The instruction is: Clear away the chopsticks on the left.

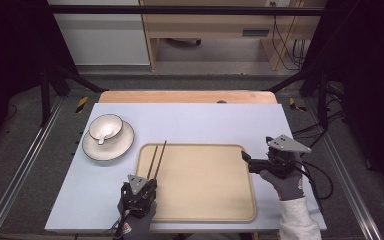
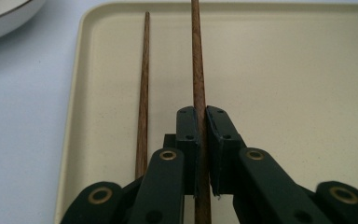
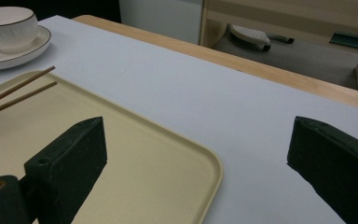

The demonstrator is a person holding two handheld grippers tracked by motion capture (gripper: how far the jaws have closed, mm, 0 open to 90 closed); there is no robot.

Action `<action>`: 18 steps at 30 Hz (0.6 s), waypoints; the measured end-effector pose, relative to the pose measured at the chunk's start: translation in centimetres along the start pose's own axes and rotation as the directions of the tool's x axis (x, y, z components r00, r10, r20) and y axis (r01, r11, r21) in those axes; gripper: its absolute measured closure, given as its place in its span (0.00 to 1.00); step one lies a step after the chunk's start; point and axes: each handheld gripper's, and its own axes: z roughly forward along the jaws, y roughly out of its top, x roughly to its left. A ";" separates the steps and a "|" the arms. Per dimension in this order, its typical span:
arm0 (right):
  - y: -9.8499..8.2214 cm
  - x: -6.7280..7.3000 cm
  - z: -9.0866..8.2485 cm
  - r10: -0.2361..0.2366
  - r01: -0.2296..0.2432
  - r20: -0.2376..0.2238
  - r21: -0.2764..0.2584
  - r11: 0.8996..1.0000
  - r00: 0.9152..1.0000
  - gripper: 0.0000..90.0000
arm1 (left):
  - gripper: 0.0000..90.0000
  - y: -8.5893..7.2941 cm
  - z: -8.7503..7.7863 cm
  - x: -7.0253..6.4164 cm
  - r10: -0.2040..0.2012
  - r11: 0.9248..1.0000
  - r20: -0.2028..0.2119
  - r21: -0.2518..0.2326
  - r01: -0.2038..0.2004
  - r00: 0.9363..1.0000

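On the white table top (image 1: 195,120), a beige tray (image 1: 200,185) is lying at the centre, and two wooden chopsticks are resting along its left edge. The left gripper (image 1: 147,186) is sitting at about seven o'clock of the tray, its jaws closed tightly around the right chopstick (image 2: 196,65), which is running straight away toward twelve o'clock. The left chopstick (image 2: 143,84) is lying free just beside it, apart from the jaws. At about ten o'clock of the tray, a white gold-rimmed bowl (image 1: 105,127) is sitting on a matching plate (image 1: 115,149), with a white spoon (image 1: 103,135) lying inside the bowl. The right gripper (image 1: 245,157) is hovering at three o'clock of the tray, over its right rim, pointing toward nine o'clock with its jaws spread wide and holding nothing. A gloved hand (image 1: 287,182) is gripping it.
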 end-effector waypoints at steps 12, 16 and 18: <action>0.0 0.0 0.1 -0.001 0.001 0.001 0.005 1.000 1.000 0.05 | 0.93 -0.1 0.5 -0.1 0.012 0.998 -0.004 0.056 -0.012 1.000; 0.0 0.1 0.1 -0.005 0.005 0.002 0.009 1.000 1.000 0.05 | 0.93 -0.1 0.6 -0.2 0.015 0.997 -0.010 0.073 -0.014 1.000; 0.0 0.1 0.1 -0.005 0.005 0.002 0.009 1.000 1.000 0.05 | 0.93 -0.1 0.7 -0.3 0.023 0.997 -0.014 0.077 -0.022 1.000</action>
